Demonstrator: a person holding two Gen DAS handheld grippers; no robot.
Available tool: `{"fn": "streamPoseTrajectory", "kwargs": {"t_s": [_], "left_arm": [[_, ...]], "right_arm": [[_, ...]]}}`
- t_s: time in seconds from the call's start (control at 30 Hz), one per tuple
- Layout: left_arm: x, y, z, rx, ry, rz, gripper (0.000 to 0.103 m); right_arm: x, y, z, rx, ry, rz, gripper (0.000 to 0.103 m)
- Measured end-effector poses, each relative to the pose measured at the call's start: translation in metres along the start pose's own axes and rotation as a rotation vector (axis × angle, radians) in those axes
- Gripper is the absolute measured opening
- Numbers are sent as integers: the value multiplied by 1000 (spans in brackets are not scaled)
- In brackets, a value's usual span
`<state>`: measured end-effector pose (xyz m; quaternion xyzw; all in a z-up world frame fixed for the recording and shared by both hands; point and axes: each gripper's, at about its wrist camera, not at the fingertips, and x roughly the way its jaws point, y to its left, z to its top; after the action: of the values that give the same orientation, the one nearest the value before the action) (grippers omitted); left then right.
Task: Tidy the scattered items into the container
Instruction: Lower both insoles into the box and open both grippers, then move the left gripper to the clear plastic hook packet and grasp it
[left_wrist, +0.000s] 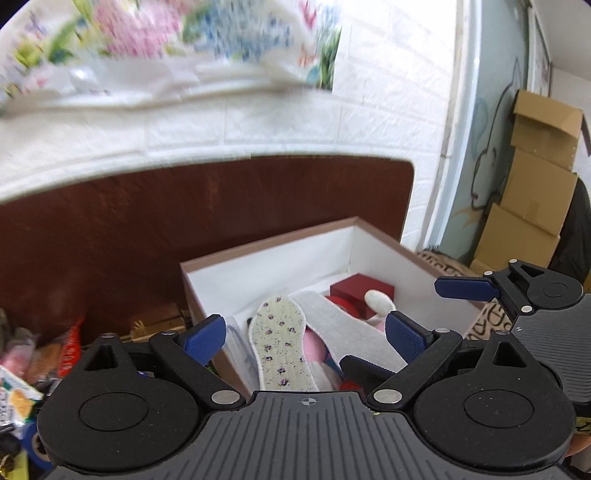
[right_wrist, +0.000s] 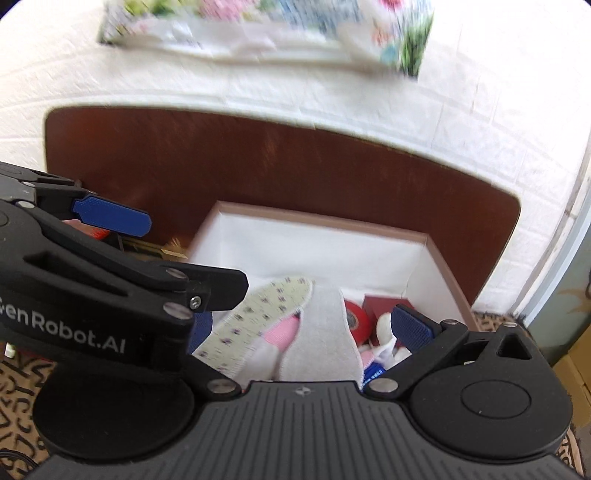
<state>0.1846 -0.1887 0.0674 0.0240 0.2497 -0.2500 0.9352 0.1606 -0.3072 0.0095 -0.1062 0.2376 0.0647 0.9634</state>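
Both my grippers, left (left_wrist: 304, 334) and right (right_wrist: 303, 328), are wide open, empty. Insoles (left_wrist: 277, 343) sit in the box (left_wrist: 258, 269)

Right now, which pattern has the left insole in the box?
Small purple flowers on pale yellow insole; left wrist view.

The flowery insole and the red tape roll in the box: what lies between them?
A grey insole lies between the flowery insole and the red tape roll, clearest in the right wrist view.
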Motion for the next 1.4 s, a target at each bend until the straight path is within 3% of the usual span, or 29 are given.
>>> {"fn": "streamPoseTrajectory", "kwargs": {"t_s": [0.3, 0.53, 0.8, 1.0, 1.2, 1.4], "left_arm": [[-78, 1, -29, -9, -108, 33, 103], [-112, 5, -77, -44, -106, 15, 103], [-123, 14, -136, -105, -29, 20, 103], [-116, 19, -170, -123, 44, 10, 103], [-97, 13, -186, -31, 100, 39, 103], [-61, 22, -193, -47, 207, -21, 92]], "right_arm": [[-63, 37, -14, -23, -137, 42, 103], [-96, 72, -49, -63, -178, 61, 103], [-107, 101, -91, -29, -111, 88, 103], [-99, 109, -123, 86, -19, 172, 102], [-80, 122, -149, 31, 50, 128, 100], [-56, 119, -162, 39, 108, 174, 91]]}}
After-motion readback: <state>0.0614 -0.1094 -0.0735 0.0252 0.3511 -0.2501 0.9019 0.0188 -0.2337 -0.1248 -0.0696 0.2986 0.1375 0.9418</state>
